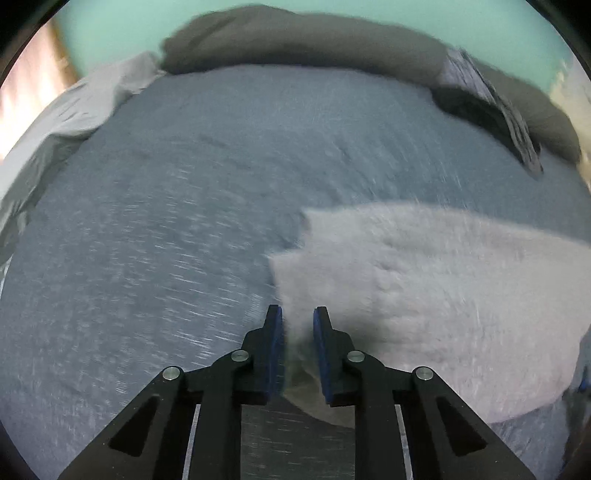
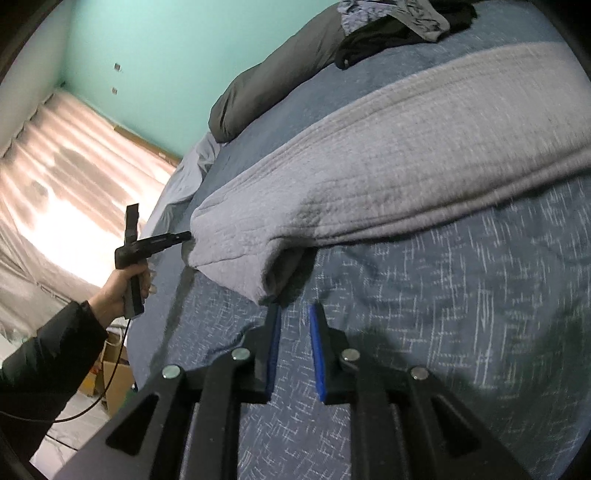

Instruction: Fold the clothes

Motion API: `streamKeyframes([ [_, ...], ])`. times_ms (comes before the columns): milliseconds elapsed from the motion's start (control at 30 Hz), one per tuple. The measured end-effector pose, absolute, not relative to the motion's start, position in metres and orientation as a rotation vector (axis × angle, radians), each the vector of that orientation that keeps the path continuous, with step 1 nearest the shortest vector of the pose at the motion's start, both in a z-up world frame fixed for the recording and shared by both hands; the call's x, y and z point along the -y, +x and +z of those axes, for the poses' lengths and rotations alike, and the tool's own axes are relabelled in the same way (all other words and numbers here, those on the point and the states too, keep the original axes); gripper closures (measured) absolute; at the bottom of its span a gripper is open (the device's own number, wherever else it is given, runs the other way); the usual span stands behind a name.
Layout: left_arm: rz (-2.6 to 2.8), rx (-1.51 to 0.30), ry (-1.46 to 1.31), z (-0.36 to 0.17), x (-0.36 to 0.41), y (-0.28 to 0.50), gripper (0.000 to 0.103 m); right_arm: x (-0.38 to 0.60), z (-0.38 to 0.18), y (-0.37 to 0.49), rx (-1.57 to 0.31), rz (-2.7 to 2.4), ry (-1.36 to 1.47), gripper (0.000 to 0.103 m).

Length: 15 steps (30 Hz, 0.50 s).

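Both grippers work the grey garment (image 2: 369, 177) on the bed (image 2: 443, 314): left gripper (image 2: 186, 234) at its corner, grip unclear; right gripper (image 2: 293, 310) narrowly parted, empty, probably lining up the nearest fold.

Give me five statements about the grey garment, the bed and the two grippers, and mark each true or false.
1. The grey garment lies on a blue bedspread. True.
2. The right gripper is clamped on the garment. False: its jaws stand apart over bare bedspread, just short of the folded corner.
3. The left gripper is at the garment's edge, held by a hand in a dark sleeve. True.
4. The wall behind the bed is red. False: it is pale green.
5. Dark clothes are piled at the far end of the bed near a dark grey pillow. True.
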<state>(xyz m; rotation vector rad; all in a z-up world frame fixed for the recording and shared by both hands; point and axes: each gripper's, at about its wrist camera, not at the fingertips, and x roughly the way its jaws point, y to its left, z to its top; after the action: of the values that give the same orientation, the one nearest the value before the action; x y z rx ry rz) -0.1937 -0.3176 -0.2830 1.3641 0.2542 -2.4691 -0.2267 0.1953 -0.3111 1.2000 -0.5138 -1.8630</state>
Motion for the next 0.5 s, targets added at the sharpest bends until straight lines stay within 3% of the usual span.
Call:
streamKeyframes([
  [200, -2.528, -0.333, 1.414, -0.28, 0.319, -0.168, 0.081, -0.199, -0.308, -0.222, 0.542, -1.864, 1.164, 0.088],
  [267, -2.569, -0.428, 1.421, -0.283, 0.318, -0.158, 0.071, -0.201, -0.307, -0.22, 0.551, -1.865, 1.152, 0.088],
  [333, -2.571, -0.382, 1.443, -0.289, 0.312, -0.154, 0.063, -0.202, -0.307, -0.218, 0.56, -1.865, 1.14, 0.088],
  [500, -2.568, -0.295, 1.485, -0.303, 0.305, -0.156, 0.062, -0.204, -0.306, -0.218, 0.567, -1.864, 1.135, 0.088],
])
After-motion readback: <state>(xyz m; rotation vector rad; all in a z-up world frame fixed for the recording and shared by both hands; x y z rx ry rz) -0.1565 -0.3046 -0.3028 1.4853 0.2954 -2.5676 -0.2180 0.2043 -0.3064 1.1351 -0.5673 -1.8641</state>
